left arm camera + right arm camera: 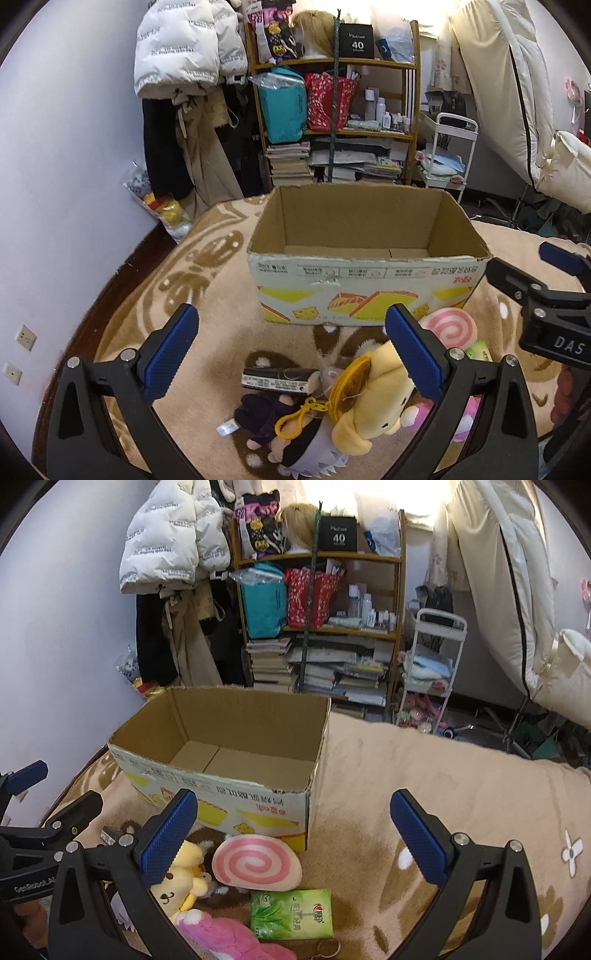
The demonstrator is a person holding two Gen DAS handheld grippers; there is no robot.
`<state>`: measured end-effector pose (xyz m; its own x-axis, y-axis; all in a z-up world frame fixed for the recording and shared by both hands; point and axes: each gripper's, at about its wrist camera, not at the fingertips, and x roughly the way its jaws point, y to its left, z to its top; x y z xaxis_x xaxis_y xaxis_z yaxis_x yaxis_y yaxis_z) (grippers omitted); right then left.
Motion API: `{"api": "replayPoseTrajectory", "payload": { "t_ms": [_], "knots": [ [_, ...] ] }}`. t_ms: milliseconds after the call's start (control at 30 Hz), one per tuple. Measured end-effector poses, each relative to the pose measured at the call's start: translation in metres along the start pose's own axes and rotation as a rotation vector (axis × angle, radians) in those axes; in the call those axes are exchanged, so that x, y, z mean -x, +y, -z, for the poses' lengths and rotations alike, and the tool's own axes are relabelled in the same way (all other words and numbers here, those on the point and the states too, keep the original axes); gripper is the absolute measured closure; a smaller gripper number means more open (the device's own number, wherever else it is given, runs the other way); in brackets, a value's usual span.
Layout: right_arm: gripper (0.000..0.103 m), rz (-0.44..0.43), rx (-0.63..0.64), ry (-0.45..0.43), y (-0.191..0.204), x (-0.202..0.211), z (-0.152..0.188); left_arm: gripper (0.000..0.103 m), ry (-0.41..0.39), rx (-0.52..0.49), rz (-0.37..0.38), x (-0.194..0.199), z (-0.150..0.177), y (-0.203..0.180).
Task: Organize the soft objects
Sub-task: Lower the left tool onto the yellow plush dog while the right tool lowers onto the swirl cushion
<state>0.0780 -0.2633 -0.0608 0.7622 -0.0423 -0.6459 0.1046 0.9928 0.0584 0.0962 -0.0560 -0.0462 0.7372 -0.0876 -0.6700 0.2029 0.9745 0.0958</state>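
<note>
- Blanket (424, 775) – tan with brown and white patterns, spread across a bed-like surface; everything of the task lies on it.
- Box (365, 288) – open cardboard, white and yellow printed front, nothing visible inside; it stands upright on the blanket, behind the pile of soft things. In the right wrist view the box (229, 775) sits to the left of centre.
- Left gripper (291, 350) – jaws spread wide, holding nothing; it hangs over the pile, its right finger in front of the yellow plush.
- Right gripper (293, 830) – jaws likewise wide apart and bare, over the swirl cushion and the green pack. Its left finger overlaps the yellow plush.
- Yellow plush (365, 402) – lying in the pile just in front of the box, with a yellow clip and round tag across it; seen again from the right wrist (177, 882).
- Swirl cushion (256, 864) – pink and white spiral, flat on the blanket, touching the foot of the box at its near corner; also at (448, 326).
- Pink plush (225, 934) – at the bottom of the pile, against the yellow plush.
- Dark doll (273, 417) – dark clothes, pale hair, lying left of the yellow plush.
- Green pack (291, 912) – flat packet just below the swirl cushion, right of the pink plush.
- Black pack (277, 382) – small oblong with a white label, just above the doll.
</note>
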Motion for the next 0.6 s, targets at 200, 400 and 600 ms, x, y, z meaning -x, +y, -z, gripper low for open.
{"api": "replayPoseTrajectory", "payload": {
  "t_ms": [200,400,600],
  "knots": [
    [0.0,-0.008,-0.007,0.045,-0.001,-0.011,0.002,0.003,0.015,-0.046,0.014,-0.002,0.008,-0.007],
    [0.0,-0.022,-0.003,0.068,0.0,-0.017,0.006,0.003,0.054,-0.09,0.053,-0.007,0.016,-0.018],
    [0.0,-0.034,-0.017,0.121,-0.002,-0.027,0.01,0.003,0.114,-0.13,0.098,-0.015,0.022,-0.027]
  ]
}}
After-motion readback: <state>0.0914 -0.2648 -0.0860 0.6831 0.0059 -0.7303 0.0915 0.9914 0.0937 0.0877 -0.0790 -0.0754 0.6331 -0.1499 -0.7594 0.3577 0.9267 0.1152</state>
